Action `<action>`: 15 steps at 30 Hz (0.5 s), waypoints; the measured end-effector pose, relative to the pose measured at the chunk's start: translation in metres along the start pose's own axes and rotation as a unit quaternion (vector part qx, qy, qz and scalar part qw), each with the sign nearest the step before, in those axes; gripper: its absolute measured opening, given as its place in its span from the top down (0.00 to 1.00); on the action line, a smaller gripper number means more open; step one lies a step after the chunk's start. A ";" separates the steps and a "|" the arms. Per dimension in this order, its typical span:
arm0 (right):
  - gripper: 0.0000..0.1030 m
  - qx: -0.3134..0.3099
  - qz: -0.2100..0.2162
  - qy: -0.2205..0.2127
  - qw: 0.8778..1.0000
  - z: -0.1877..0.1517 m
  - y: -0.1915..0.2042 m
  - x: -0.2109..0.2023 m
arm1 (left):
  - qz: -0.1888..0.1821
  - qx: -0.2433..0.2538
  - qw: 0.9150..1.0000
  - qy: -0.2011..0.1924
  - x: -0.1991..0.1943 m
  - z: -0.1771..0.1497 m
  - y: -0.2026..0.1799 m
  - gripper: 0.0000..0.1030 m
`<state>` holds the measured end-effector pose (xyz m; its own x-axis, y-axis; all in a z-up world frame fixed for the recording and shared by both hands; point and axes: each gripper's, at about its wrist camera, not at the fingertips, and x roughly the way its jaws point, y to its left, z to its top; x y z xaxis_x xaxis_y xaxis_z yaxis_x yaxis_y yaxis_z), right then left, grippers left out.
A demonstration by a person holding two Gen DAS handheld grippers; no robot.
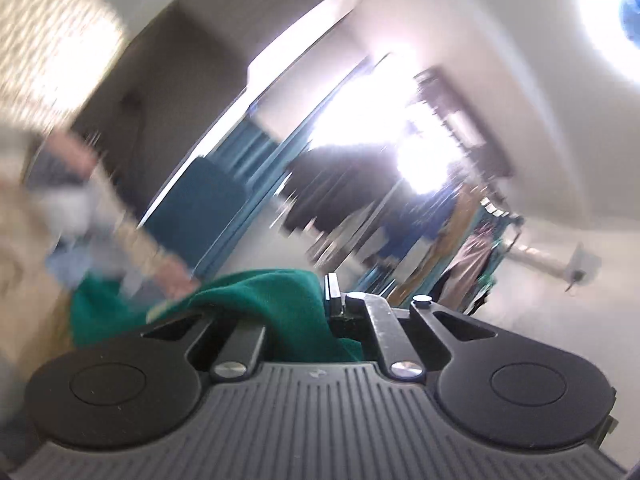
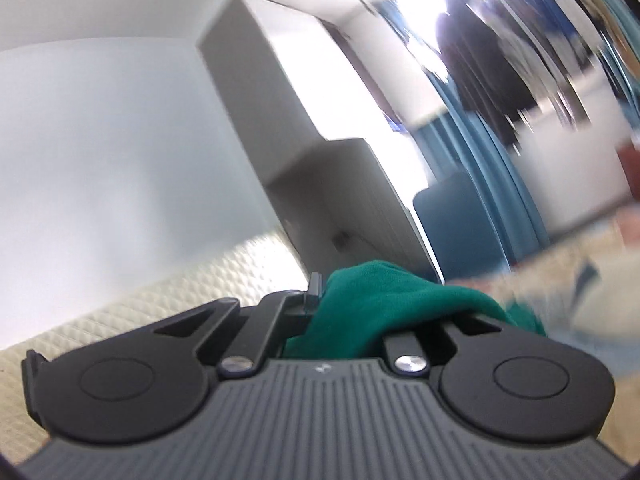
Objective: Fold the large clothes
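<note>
Clearly, green garment (image 1: 256, 300) bunched between left gripper (image 1: 320, 300) jaws, clamped likewise in right gripper (image 2: 348, 300) jaws

A cream quilted bed (image 2: 168, 304) — blurred pale fabric lies on it, details unclear.

Seen from the left wrist, a garment (image 1: 256, 304) lies between the fingers of the left gripper (image 1: 320, 300) and spills over its left side. Beyond it, curtains (image 1: 240, 160) hang left of a bright window (image 1: 360, 120).

Seen from the right wrist, the same garment (image 2: 376, 304) sits in the right gripper (image 2: 360, 304), draping rightward. A quilted bed (image 2: 160, 300) lies behind to the left, with a wall corner (image 2: 260, 100) rising above.
</note>
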<state>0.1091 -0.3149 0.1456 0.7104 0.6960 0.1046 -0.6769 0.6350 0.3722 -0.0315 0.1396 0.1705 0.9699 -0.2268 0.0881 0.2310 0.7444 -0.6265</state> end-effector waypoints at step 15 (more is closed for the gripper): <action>0.91 -0.101 -0.007 -0.082 0.992 0.207 0.086 0.013 | -0.014 0.109 0.994 -0.012 0.016 0.190 -0.185 0.93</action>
<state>0.0996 -0.3203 0.3697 0.7304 0.6337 0.2548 -0.6800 0.7097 0.1840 -0.0439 0.1177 0.4346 0.9640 -0.2356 0.1229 0.2657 0.8568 -0.4420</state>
